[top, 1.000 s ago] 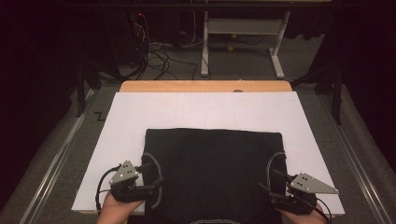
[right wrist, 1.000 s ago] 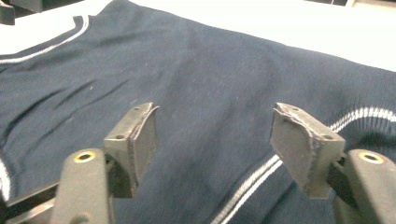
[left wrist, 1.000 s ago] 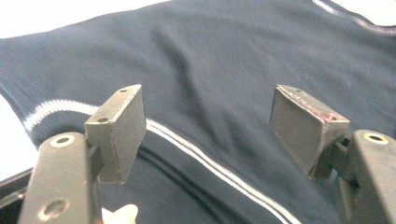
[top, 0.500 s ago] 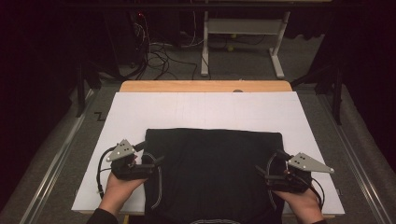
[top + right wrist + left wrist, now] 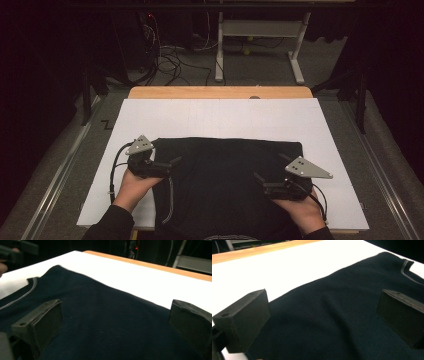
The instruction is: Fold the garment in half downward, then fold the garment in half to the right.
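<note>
At the bottom of the high view, the person's two hands come in holding the grippers over a black garment (image 5: 227, 185) that lies flat on the white table cover (image 5: 220, 117), filling the lower middle of the frame with its near edge running off the bottom. The left gripper (image 5: 172, 162) sits at lower left, over the garment's left edge, and its own view shows both jaws spread wide with dark cloth (image 5: 332, 315) between them and nothing pinched. The right gripper (image 5: 257, 177) sits at lower right, over the cloth inside its right edge, likewise released, jaws apart above the fabric (image 5: 105, 322). A pale seam line shows near the garment's left side. This looks like the approach before a grasp for folding or smoothing: next, each gripper would need to drop onto an edge and close on a single layer without bunching it. Beyond the cover, the wooden table edge (image 5: 220, 92) crosses the middle, with cables and a table frame on the floor at the top.
</note>
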